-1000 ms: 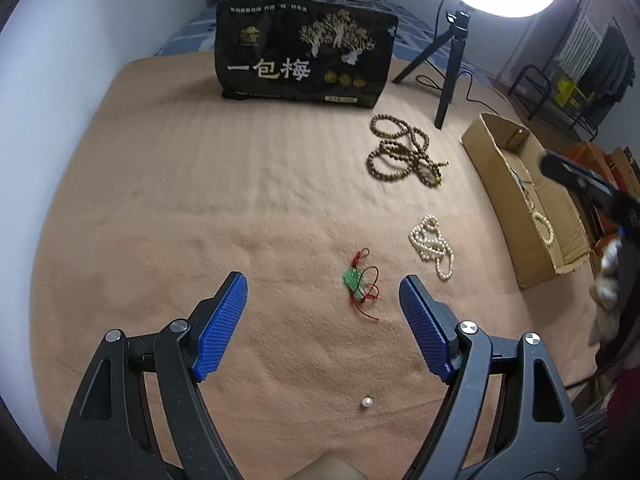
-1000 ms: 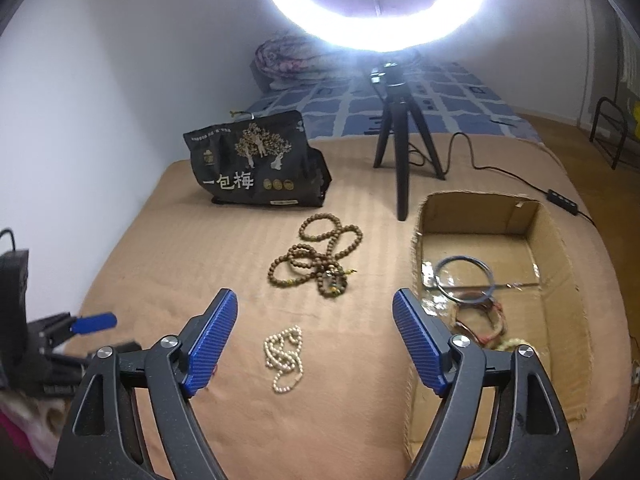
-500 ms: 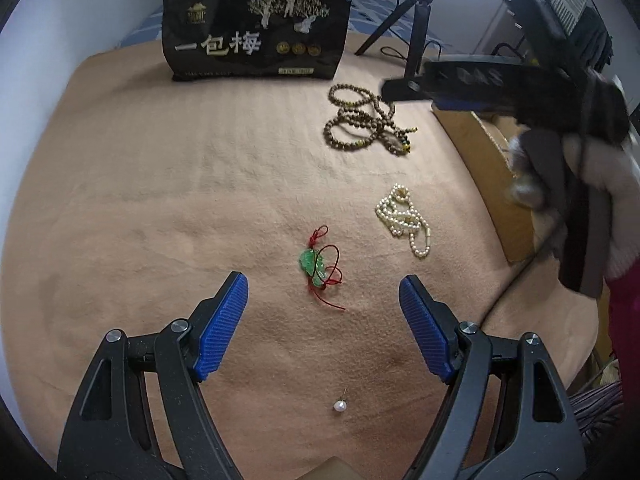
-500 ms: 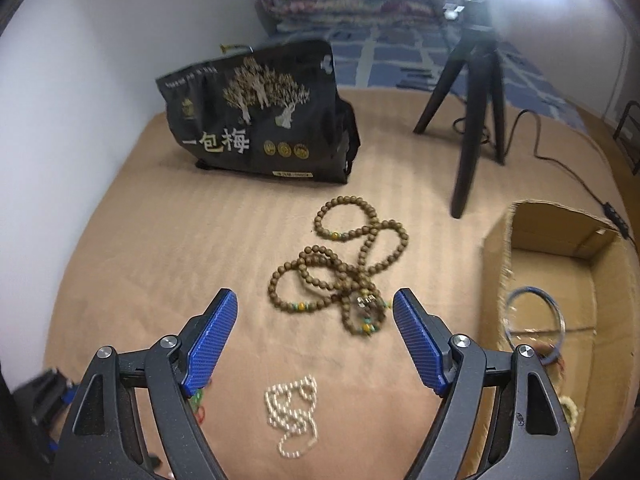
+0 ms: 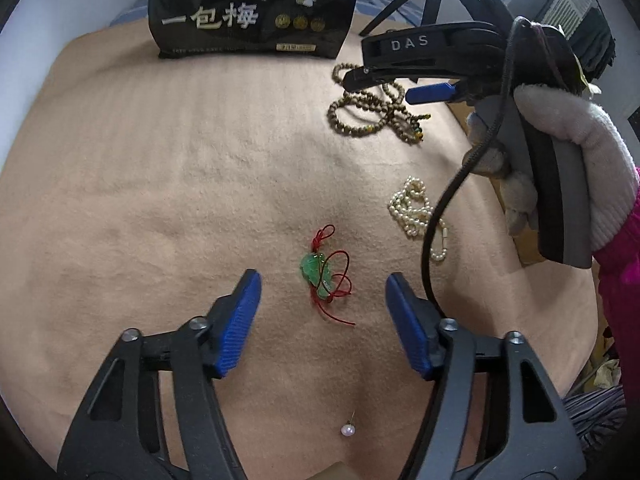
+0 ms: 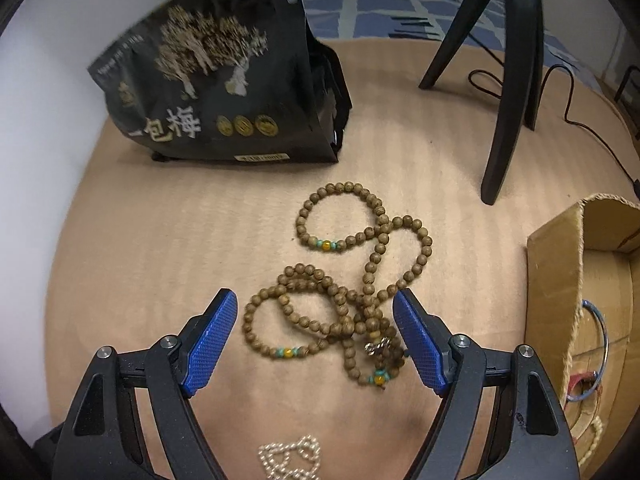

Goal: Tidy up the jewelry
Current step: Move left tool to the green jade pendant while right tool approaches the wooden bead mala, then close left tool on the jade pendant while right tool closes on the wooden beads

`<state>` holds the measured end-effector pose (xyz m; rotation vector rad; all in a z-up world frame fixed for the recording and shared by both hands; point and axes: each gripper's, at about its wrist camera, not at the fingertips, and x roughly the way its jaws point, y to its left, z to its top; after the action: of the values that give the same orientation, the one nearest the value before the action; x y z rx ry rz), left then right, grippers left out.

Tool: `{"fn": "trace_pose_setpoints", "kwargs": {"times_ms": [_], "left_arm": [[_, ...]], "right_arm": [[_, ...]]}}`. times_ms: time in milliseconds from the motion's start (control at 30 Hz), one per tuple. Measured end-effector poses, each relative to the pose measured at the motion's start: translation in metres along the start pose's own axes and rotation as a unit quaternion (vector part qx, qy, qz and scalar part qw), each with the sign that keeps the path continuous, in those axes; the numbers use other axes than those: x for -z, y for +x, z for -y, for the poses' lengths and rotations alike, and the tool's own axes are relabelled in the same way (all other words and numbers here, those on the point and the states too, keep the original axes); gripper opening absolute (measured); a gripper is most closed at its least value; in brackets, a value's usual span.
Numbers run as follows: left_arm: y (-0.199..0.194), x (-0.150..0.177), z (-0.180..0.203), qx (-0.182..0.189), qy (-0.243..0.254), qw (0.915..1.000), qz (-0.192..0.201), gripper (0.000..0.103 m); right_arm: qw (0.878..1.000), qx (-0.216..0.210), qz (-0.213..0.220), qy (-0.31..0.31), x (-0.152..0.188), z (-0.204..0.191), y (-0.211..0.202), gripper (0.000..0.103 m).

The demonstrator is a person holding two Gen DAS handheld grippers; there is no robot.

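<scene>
A green pendant on red cord [image 5: 318,274] lies on the tan blanket between the blue pads of my open, empty left gripper [image 5: 322,306]. A white pearl strand [image 5: 416,216] lies to its right, also at the bottom of the right wrist view [image 6: 290,456]. A loose pearl pin [image 5: 347,430] lies near the bottom. A tangle of brown wooden beads [image 6: 348,288] lies just ahead of and between the pads of my open, empty right gripper [image 6: 316,336]. The right gripper [image 5: 404,76] shows in the left wrist view, hovering over the wooden beads [image 5: 372,112].
A black printed bag [image 6: 224,92] stands at the back of the blanket. A black tripod [image 6: 508,60] with a cable stands at the back right. An open cardboard box [image 6: 556,280] on the right holds a blue bangle [image 6: 596,340] and other jewelry.
Both grippers moved forward and lower. The right gripper swung left from the box to over the wooden beads. The left gripper closed in on the green pendant.
</scene>
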<state>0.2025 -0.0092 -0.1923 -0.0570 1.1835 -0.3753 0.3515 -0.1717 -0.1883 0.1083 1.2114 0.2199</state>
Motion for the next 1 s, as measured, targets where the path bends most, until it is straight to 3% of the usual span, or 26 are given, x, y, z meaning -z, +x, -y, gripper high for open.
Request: {"fn": "trace_pose_setpoints", "kwargs": {"times_ms": [133,200,367,467,567,800,867,967,1000], "left_arm": [[0.005,-0.003,0.000,0.000,0.003,1.0000,-0.001,0.064],[0.006,-0.004,0.001,-0.001,0.005,1.0000,-0.001,0.058],[0.012,-0.004,0.000,-0.002,0.009,0.9999,-0.009,0.055],[0.018,-0.006,0.001,-0.006,0.010,0.9998,-0.016,0.042],[0.023,-0.008,-0.002,-0.004,0.006,0.9997,-0.022,0.038],[0.031,-0.010,-0.014,-0.025,0.010,0.9993,-0.025,0.013],[0.030,-0.011,-0.017,-0.025,0.007,0.9994,-0.024,0.010],[0.029,-0.011,-0.020,-0.028,0.006,0.9994,-0.020,0.010],[0.028,-0.010,-0.021,-0.029,0.008,0.9994,-0.019,0.010]], "right_arm": [[1.000,0.000,-0.015,0.010,-0.006,0.002,0.015,0.080],[1.000,0.002,-0.020,0.017,-0.011,0.002,0.023,0.080],[0.999,0.015,-0.029,-0.005,-0.017,-0.004,0.036,0.083],[0.999,0.022,-0.032,-0.016,-0.017,-0.009,0.038,0.083],[0.999,0.025,-0.033,-0.025,-0.015,-0.013,0.041,0.083],[0.998,0.036,-0.030,-0.048,-0.004,-0.023,0.043,0.082],[0.997,0.041,-0.028,-0.050,-0.002,-0.025,0.043,0.076],[0.996,0.058,-0.021,-0.065,0.001,-0.030,0.041,0.054],[0.996,0.055,-0.020,-0.064,0.003,-0.029,0.039,0.043]]}}
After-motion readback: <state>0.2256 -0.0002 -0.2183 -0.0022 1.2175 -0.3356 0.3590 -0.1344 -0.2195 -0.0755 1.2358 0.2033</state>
